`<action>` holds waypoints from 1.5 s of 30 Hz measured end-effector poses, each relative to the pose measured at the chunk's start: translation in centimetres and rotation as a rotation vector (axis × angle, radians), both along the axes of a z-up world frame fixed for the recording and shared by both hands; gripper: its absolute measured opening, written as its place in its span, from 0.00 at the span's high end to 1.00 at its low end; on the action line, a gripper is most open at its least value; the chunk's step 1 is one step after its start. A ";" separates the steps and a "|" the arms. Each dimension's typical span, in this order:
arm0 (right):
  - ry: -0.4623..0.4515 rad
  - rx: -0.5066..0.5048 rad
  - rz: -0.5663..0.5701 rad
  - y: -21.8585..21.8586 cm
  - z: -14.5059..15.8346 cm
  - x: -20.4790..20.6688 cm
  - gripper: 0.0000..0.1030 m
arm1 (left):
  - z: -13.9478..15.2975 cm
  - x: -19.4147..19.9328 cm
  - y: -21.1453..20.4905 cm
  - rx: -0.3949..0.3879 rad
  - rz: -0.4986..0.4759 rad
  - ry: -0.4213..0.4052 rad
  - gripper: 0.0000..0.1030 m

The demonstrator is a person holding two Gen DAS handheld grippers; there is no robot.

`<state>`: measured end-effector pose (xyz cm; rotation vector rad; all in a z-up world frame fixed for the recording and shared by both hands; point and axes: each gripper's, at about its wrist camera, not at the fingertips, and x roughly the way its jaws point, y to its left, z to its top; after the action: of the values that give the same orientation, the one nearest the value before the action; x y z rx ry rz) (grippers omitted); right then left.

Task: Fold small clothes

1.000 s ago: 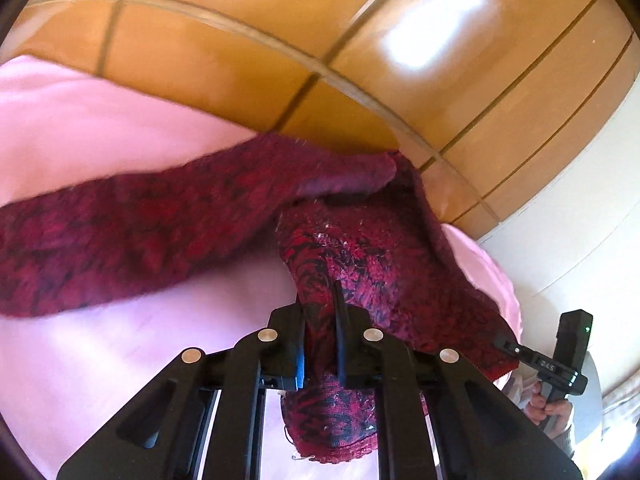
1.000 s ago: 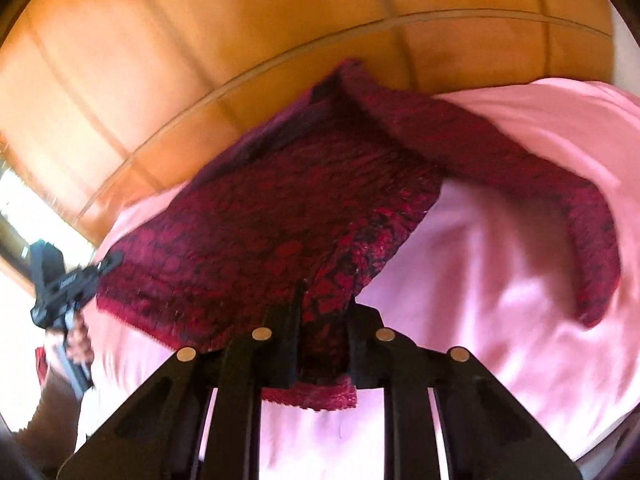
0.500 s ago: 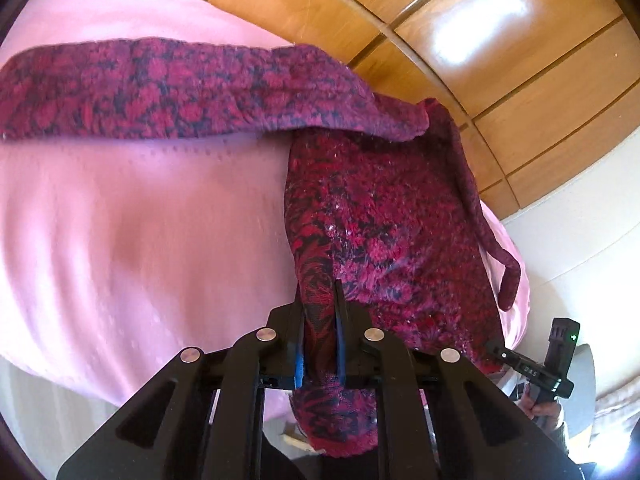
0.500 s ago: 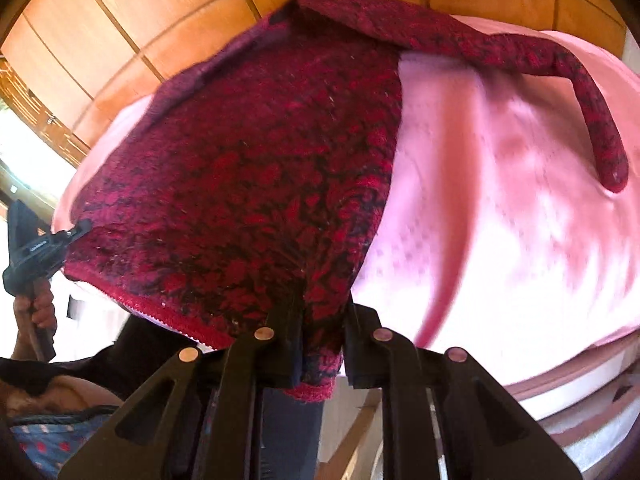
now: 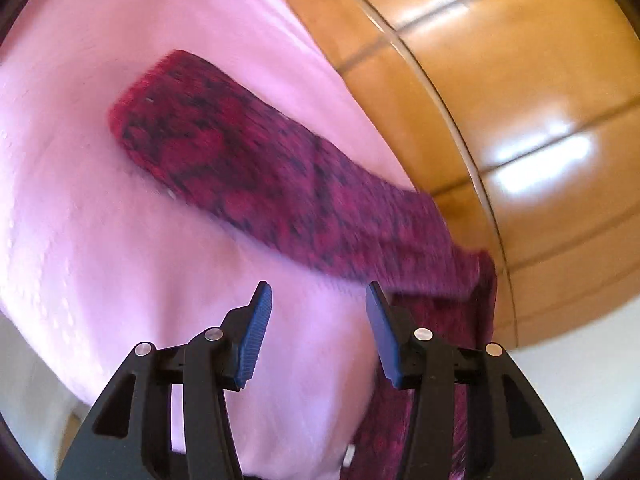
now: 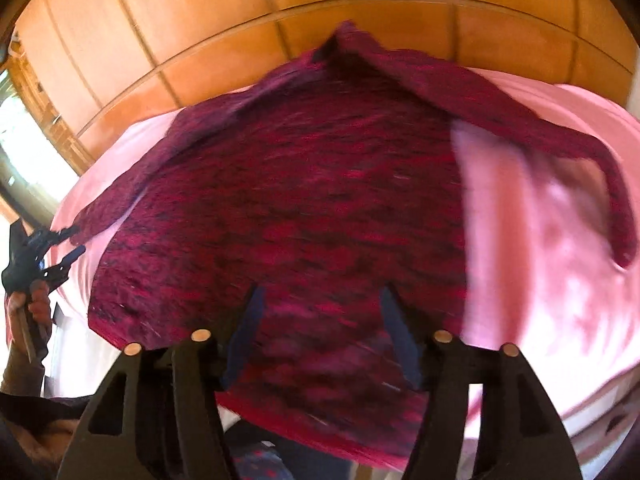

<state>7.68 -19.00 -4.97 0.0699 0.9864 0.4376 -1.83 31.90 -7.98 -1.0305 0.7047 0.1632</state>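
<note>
Both grippers released, tilted down over the red knit sweater point(image 6: 304, 208): left gripper point(image 5: 318, 336) beside its sleeve point(image 5: 260, 176), right gripper point(image 6: 320, 336) above its hem, pink sheet point(image 5: 120, 260) beneath.

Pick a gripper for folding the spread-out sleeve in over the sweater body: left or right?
Left, probably. The left gripper is open with the sleeve stretched flat on the pink cloth just ahead of it. The right gripper, also open, faces the sweater body.

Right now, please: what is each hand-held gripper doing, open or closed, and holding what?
Left hand-held gripper: open, holding nothing, above the pink cloth.
Right hand-held gripper: open, holding nothing, over the sweater.
</note>
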 end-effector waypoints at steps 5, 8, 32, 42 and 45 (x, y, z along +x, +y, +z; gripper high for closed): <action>0.001 0.017 0.047 4.3 -0.7 1.2 0.39 | -2.0 1.9 2.2 -0.081 0.086 0.017 0.53; -0.015 0.024 0.057 5.6 -0.5 1.9 0.39 | -2.4 3.0 2.5 -0.087 0.100 0.007 0.89; -0.143 -0.024 0.109 20.8 2.5 23.7 0.49 | 14.3 7.5 5.7 0.140 0.117 -0.321 0.95; -0.161 -0.029 0.038 23.1 4.3 30.2 0.46 | 9.9 13.8 12.1 0.060 0.300 -0.059 0.93; -0.165 -0.012 0.038 21.9 3.8 28.8 0.40 | 8.5 15.1 13.8 0.144 0.335 0.033 0.78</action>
<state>36.49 2.92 -1.17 0.0038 0.8295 0.4647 13.32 45.67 0.50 -1.0036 0.5371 0.5149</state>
